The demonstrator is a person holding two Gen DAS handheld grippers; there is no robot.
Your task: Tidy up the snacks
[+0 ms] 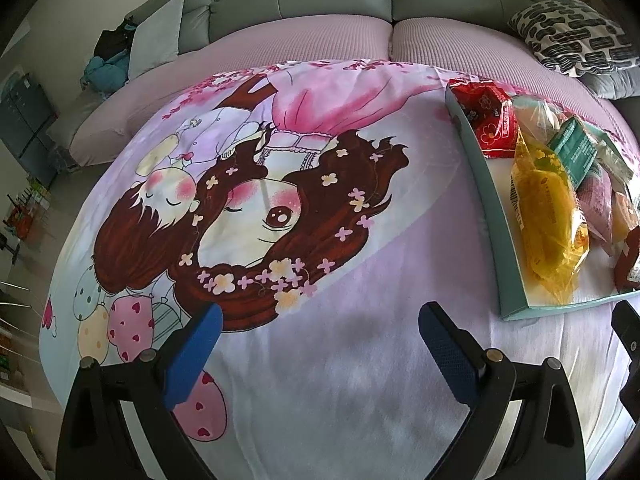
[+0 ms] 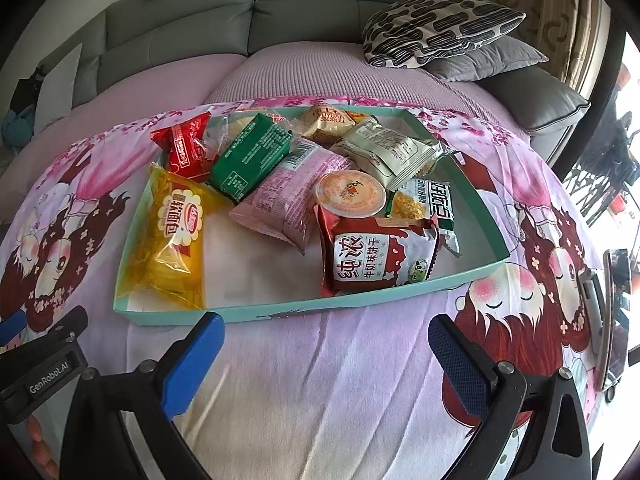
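A shallow teal tray (image 2: 280,314) lies on the cartoon-print cloth and holds several snack packs: a yellow pack (image 2: 172,240), a green pack (image 2: 250,158), a pink pack (image 2: 288,196), a red-and-white biscuit pack (image 2: 376,258), an orange jelly cup (image 2: 350,194) and a red pack (image 2: 184,146). My right gripper (image 2: 326,338) is open and empty just in front of the tray's near wall. My left gripper (image 1: 320,330) is open and empty over bare cloth, with the tray (image 1: 490,208) and yellow pack (image 1: 544,220) to its right.
A grey sofa (image 2: 224,28) with a patterned cushion (image 2: 436,26) and a grey cushion (image 2: 484,60) stands behind. A phone-like device (image 2: 612,312) lies at the right edge of the cloth. The left gripper's body (image 2: 44,364) shows at the right view's lower left.
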